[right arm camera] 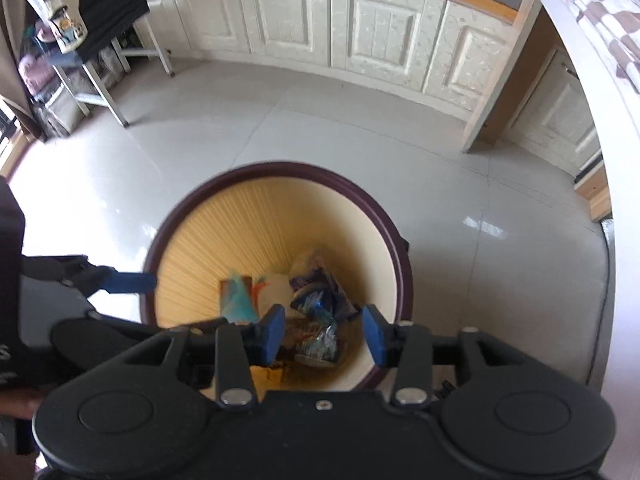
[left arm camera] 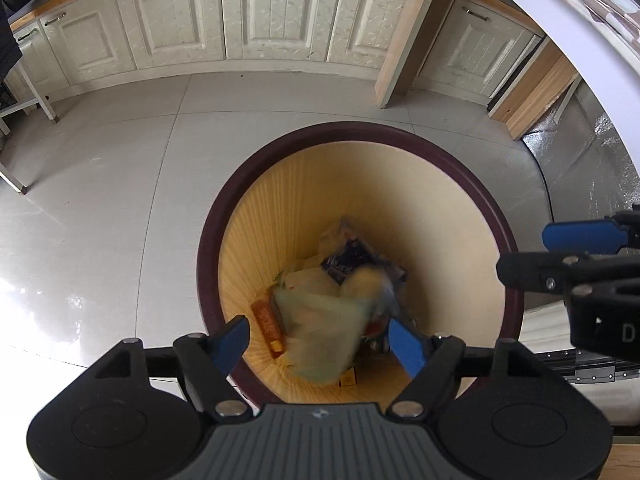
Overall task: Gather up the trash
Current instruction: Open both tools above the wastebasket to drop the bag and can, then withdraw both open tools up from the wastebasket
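A round bin with a dark maroon rim [left arm camera: 208, 240] [right arm camera: 280, 168] and a ribbed yellow inside stands on the floor under both grippers. My left gripper [left arm camera: 320, 332] is open over its near side. A blurred pale green wrapper [left arm camera: 320, 336] lies loose between its fingers, touching neither pad. Deeper in the bin are a dark blue packet [left arm camera: 346, 262] and an orange packet [left arm camera: 268, 320]. My right gripper [right arm camera: 324, 320] is open too, with a crumpled blue and silver wrapper [right arm camera: 320, 340] below the gap and clear of both pads. A teal wrapper [right arm camera: 240, 296] lies at the left of the bin.
Cream cabinet doors [left arm camera: 276, 12] line the far wall beyond the grey tiled floor [left arm camera: 100, 200]. A wooden post [left arm camera: 412, 36] stands behind the bin. A white table edge with a checked cloth [right arm camera: 592, 20] curves along the right. White rack legs [right arm camera: 116, 108] are at the far left.
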`<act>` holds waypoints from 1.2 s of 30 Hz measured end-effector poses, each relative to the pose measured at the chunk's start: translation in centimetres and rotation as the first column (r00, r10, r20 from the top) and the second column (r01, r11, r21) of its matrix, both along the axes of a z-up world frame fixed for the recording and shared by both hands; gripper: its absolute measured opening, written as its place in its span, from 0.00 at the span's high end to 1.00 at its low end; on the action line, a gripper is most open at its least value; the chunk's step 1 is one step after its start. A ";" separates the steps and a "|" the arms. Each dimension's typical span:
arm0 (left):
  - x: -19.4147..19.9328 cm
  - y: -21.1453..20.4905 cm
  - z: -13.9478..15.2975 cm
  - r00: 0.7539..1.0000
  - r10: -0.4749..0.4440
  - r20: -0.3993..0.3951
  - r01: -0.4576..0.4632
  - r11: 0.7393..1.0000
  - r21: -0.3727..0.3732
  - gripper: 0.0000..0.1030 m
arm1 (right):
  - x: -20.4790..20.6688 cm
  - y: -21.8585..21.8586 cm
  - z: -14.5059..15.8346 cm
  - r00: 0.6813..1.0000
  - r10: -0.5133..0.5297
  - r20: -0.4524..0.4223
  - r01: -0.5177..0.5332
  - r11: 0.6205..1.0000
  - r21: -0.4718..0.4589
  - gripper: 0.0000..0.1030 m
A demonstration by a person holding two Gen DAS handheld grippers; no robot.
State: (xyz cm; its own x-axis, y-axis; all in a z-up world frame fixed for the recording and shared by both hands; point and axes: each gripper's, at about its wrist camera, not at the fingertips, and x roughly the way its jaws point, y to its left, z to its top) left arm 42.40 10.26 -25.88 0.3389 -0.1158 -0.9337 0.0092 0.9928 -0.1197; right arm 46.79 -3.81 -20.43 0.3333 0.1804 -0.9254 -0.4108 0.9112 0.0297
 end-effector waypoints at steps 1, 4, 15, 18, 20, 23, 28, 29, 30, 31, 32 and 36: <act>-0.1 0.0 0.1 1.000 0.001 0.001 -0.001 1.000 0.002 0.24 | 0.0 0.0 0.0 1.000 -0.001 -0.006 0.001 1.000 -0.005 0.57; -0.3 -0.1 0.4 1.000 0.003 0.002 -0.003 1.000 0.009 0.21 | -0.1 0.0 0.0 1.000 0.005 -0.009 -0.005 1.000 -0.012 0.57; -1.5 0.7 2.4 0.999 0.031 0.037 -0.032 0.999 0.030 0.10 | -0.4 -0.2 0.4 1.000 0.022 0.010 -0.022 0.999 -0.027 0.49; -2.1 0.9 3.4 0.998 0.041 0.055 -0.042 0.999 0.026 0.05 | -0.6 -0.5 0.5 0.999 0.028 0.016 -0.028 0.999 -0.027 0.41; -2.6 1.0 4.0 0.996 0.044 0.072 -0.046 0.999 0.025 0.01 | -0.8 -0.8 0.7 1.000 0.009 0.016 -0.008 1.000 -0.029 0.36; -3.5 1.4 4.9 0.994 0.055 0.090 -0.056 0.998 0.011 0.00 | -1.4 -1.5 1.3 0.999 -0.033 0.022 0.033 0.999 -0.021 0.27; -5.2 2.0 7.1 0.988 0.065 0.140 -0.068 0.998 0.012 0.00 | -3.0 -2.3 3.9 0.994 -0.074 0.082 0.075 0.997 -0.016 0.17; -5.6 2.1 7.6 0.987 0.066 0.149 -0.068 0.998 0.014 0.00 | -3.4 -2.5 4.4 0.992 -0.080 0.094 0.082 0.997 -0.014 0.16; -6.0 2.1 8.2 0.985 0.066 0.159 -0.069 0.997 0.018 0.00 | -3.7 -2.6 5.0 0.990 -0.090 0.106 0.092 0.996 -0.009 0.14; -6.4 2.2 8.8 0.984 0.064 0.169 -0.069 0.997 0.026 0.00 | -4.1 -2.8 5.7 0.988 -0.102 0.117 0.103 0.995 -0.004 0.12; -6.8 2.2 9.5 0.982 0.062 0.179 -0.070 0.997 0.037 0.00 | -4.5 -3.0 6.3 0.985 -0.113 0.127 0.114 0.993 0.003 0.11; -8.6 2.3 12.2 0.973 0.060 0.224 -0.075 0.995 0.060 0.00 | -6.5 -3.7 9.1 0.974 -0.147 0.173 0.144 0.989 0.028 0.06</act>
